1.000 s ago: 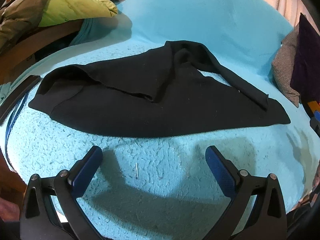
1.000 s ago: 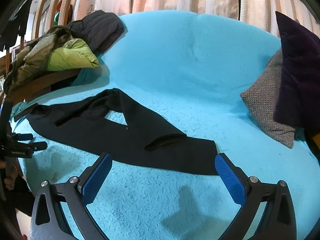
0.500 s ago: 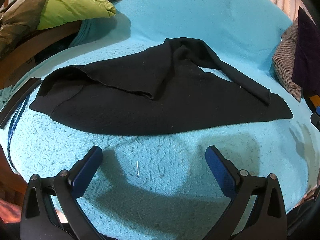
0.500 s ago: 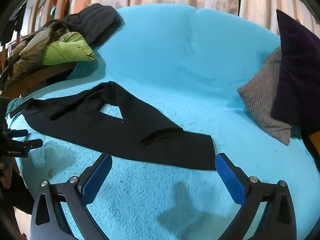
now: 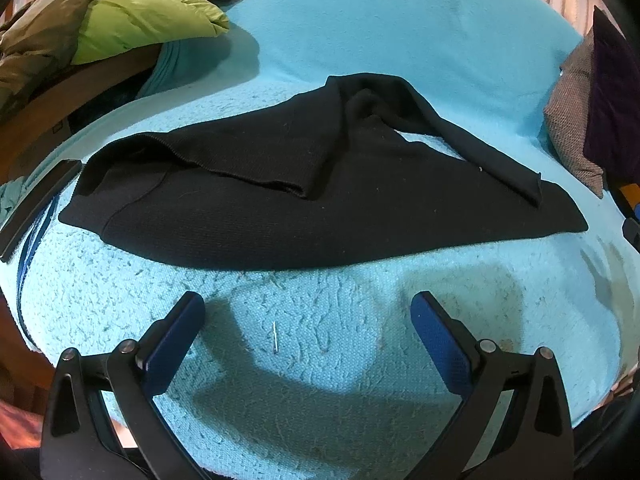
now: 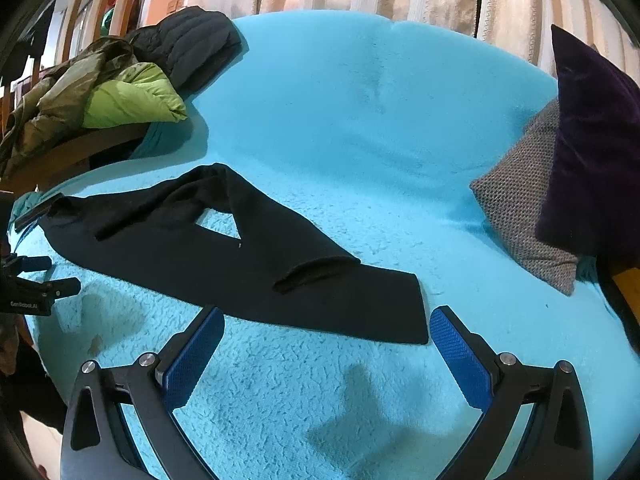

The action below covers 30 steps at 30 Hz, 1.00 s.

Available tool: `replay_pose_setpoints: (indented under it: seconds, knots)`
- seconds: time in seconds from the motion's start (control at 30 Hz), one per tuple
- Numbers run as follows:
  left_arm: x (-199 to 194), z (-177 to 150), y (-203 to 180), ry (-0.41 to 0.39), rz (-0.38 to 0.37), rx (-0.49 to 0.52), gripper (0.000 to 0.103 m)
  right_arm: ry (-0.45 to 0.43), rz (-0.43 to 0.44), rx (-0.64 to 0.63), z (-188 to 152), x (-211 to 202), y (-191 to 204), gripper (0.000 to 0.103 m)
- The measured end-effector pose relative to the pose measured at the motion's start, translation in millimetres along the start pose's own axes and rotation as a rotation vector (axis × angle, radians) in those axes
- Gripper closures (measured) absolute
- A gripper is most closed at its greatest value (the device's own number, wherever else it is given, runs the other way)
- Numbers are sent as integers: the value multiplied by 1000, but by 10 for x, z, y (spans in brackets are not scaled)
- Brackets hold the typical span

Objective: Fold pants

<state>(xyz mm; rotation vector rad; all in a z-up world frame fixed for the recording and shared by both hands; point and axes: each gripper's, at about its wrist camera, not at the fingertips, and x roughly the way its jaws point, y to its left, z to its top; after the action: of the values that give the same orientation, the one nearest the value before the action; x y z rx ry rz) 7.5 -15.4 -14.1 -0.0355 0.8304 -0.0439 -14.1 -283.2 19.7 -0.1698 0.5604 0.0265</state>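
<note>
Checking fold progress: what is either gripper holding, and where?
Nothing. Left gripper and right gripper are both open above the turquoise blanket, short of the black knit pants.

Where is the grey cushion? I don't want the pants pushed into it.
The grey cushion sits at the right edge of both views, leaning against a dark purple cushion, on the turquoise cover, apart from the black pants.

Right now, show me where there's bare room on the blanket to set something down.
Bare blanket lies behind the pants, up to the cushions. A second strip lies between the pants' near edge and the open right tongs. The jackets crowd the far corner.
</note>
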Motion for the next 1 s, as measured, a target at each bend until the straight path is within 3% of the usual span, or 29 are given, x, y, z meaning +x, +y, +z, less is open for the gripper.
replay_pose_setpoints:
  seconds: [1.0]
  knots:
    - [-13, 1, 18, -4, 6, -1, 0, 3, -6, -4, -12, 1, 3, 0]
